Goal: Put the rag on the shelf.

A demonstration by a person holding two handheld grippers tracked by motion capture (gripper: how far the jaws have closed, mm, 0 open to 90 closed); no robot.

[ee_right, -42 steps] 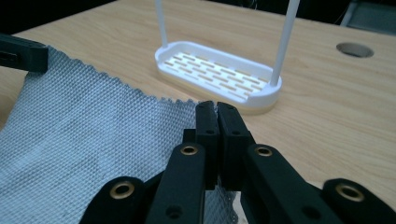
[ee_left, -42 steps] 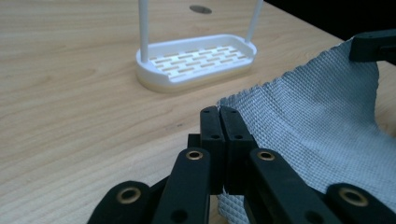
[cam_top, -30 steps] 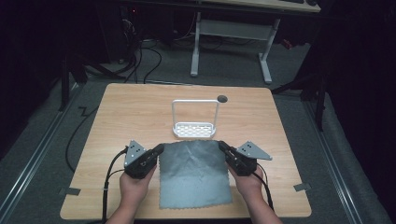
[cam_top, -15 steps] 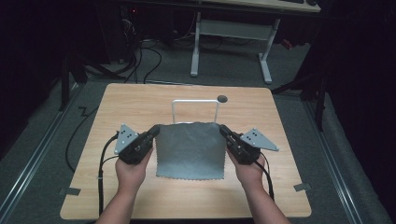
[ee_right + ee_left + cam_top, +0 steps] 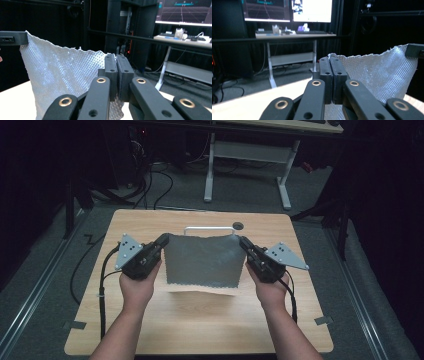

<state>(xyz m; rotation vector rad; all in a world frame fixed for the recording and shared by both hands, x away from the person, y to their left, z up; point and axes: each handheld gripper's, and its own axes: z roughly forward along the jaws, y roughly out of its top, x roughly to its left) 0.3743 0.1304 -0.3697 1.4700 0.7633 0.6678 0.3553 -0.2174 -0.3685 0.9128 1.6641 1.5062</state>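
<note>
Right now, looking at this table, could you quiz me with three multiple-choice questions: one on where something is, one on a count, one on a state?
1. Where is the white wire rack?
A. Behind the grey cloth, toward the table's far edge
B. On the floor
C. In the person's lap

2. How many grippers hold the cloth?
A. None
B. One
C. Two

3. How is the cloth?
A. Lying flat on the table
B. Lifted and hanging by its top corners
C. Rolled into a ball

Answers:
1. A, its top bar peeks over the cloth's upper edge.
2. C, the left gripper and right gripper each pinch a top corner.
3. B, its lower edge hangs above its shadow on the table.
</note>
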